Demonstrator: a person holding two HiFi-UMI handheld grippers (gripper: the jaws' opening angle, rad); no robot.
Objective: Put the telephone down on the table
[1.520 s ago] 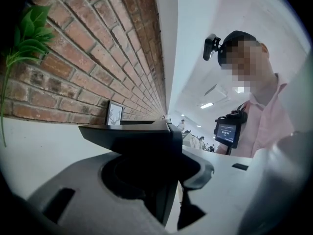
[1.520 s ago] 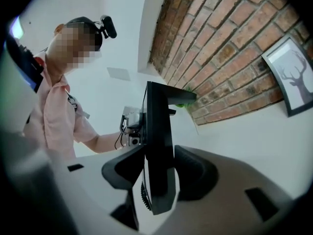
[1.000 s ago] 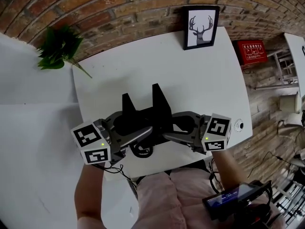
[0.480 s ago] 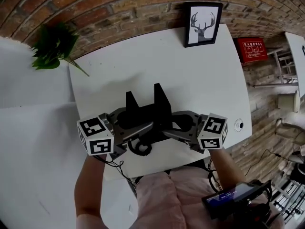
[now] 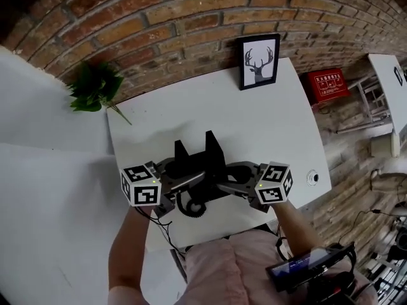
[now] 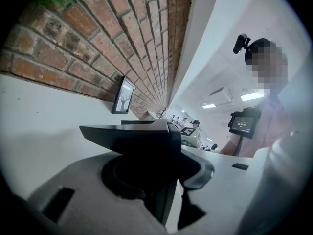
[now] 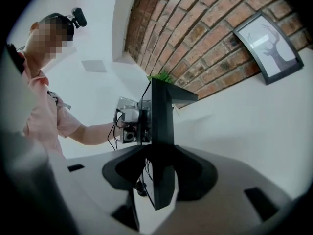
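The black telephone [image 5: 198,159] hangs low over the near half of the white table [image 5: 267,126]; I cannot tell whether it touches the top. Its coiled cord [image 5: 191,206] lies on the table beneath it. My left gripper [image 5: 196,178] is shut on the telephone's left side and my right gripper [image 5: 222,184] on its right side. In the left gripper view the telephone's dark body [image 6: 142,141] fills the gap between the grey jaws of the left gripper [image 6: 164,190]. In the right gripper view a black edge of the telephone [image 7: 161,126] stands pinched in the right gripper [image 7: 159,180].
A framed deer picture [image 5: 259,61] leans on the brick wall [image 5: 165,18] at the table's far edge. A green plant [image 5: 95,86] sits at the far left corner. A red box [image 5: 327,84] stands right of the table, and a round cable hole [image 5: 311,178] marks the near right corner.
Both grippers have sunk toward the table with the telephone still clamped between them. The cord now rests on the tabletop.
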